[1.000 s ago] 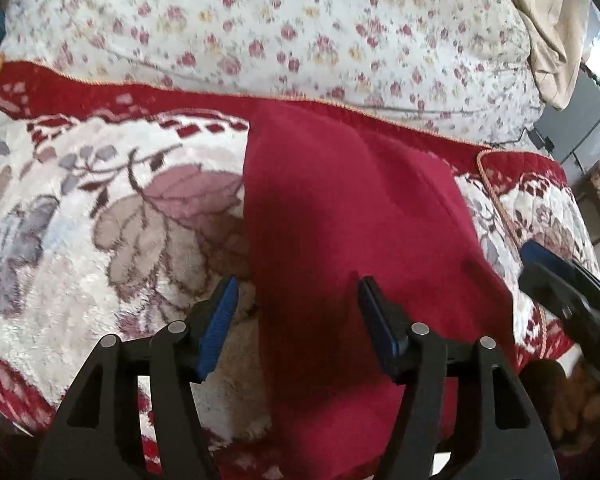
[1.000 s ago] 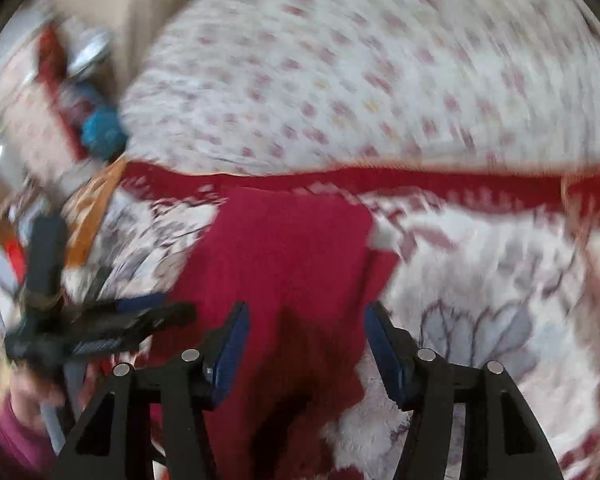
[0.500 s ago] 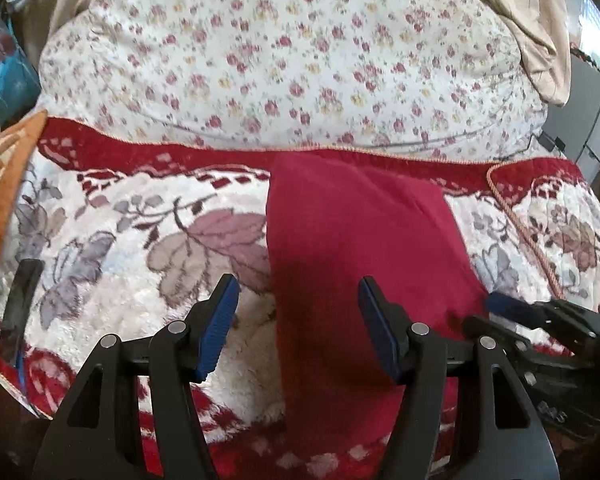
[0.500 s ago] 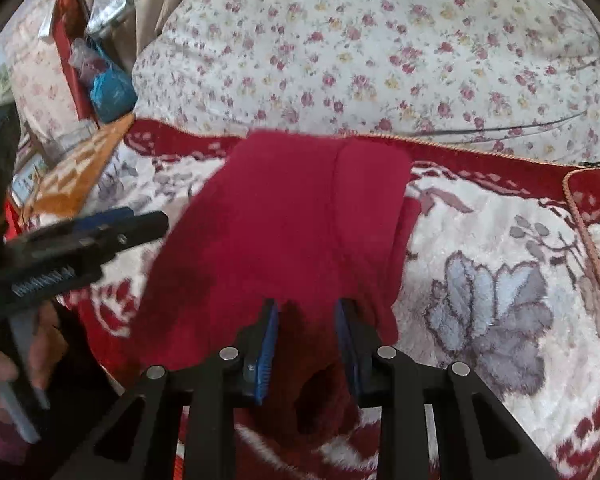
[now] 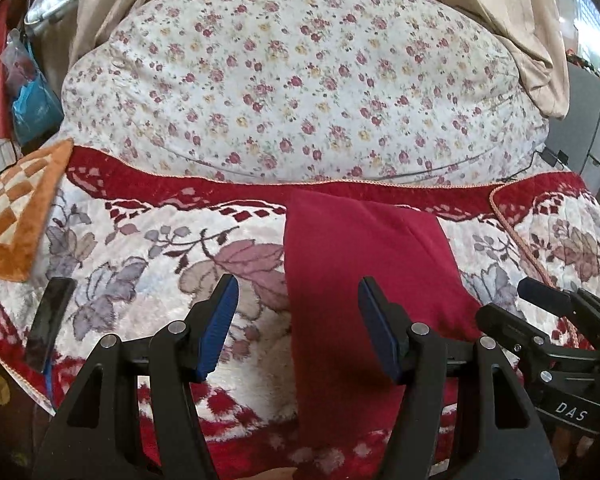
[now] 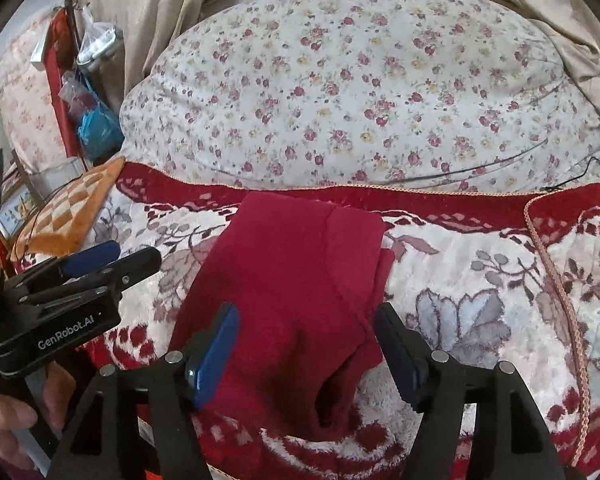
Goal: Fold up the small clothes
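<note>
A dark red garment (image 5: 364, 264) lies folded into a long strip on a floral plush blanket (image 5: 140, 264), running from near me back to the blanket's red border. It also shows in the right wrist view (image 6: 292, 280), with a loose fold at its near end. My left gripper (image 5: 296, 328) is open and empty, above the garment's near left edge. My right gripper (image 6: 306, 348) is open and empty, above the garment's near end. Each gripper shows in the other's view: the right one (image 5: 548, 320), the left one (image 6: 100, 264).
A big flowered white cushion (image 5: 300, 92) rises behind the blanket. An orange checkered mat (image 5: 16, 208) lies at the left. A dark phone (image 5: 50, 320) rests on the blanket's left edge. Beige curtains (image 5: 512, 20) hang behind. Bags (image 6: 96, 120) hang at far left.
Both grippers have drawn back and up from the garment. The right gripper narrowed over the cloth half a second ago and has opened wide again. The garment lies still.
</note>
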The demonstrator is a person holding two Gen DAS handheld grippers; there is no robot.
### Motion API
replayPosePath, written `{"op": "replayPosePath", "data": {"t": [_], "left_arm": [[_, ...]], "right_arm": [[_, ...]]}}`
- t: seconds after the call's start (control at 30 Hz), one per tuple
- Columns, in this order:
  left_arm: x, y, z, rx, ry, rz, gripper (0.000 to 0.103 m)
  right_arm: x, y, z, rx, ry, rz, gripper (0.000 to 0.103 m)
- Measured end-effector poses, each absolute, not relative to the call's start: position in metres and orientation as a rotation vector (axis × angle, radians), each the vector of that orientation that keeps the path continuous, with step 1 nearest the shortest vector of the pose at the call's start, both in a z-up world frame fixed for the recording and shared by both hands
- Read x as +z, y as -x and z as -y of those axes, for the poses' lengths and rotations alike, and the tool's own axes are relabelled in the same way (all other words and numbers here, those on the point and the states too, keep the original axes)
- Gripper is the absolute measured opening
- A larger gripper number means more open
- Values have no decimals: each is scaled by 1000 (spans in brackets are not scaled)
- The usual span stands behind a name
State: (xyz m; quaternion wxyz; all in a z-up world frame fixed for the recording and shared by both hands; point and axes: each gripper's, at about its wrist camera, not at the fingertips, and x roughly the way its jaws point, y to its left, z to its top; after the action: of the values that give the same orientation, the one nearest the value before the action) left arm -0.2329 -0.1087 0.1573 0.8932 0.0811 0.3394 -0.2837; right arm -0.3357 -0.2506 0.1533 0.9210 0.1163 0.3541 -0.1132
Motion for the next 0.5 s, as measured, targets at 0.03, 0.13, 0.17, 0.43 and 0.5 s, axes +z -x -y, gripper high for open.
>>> {"op": "replayPosePath", "data": {"t": [0.03, 0.13, 0.17, 0.43, 0.5], "left_arm": [[158, 233, 108, -586, -167, -701, 62], [159, 235, 109, -574, -173, -690, 62], [159, 235, 109, -572, -173, -688, 62], [158, 235, 110, -556, -186, -685, 62], [157, 235, 111, -554, -194, -686, 62]], "right_arm": [[153, 335, 251, -241, -239, -730, 70], [151, 334, 252, -244, -236, -740, 70], [150, 334, 251, -248, -238, -744, 70], [145, 332, 256, -270, -257, -758, 71], [144, 331, 256, -272, -254, -763, 71]]}}
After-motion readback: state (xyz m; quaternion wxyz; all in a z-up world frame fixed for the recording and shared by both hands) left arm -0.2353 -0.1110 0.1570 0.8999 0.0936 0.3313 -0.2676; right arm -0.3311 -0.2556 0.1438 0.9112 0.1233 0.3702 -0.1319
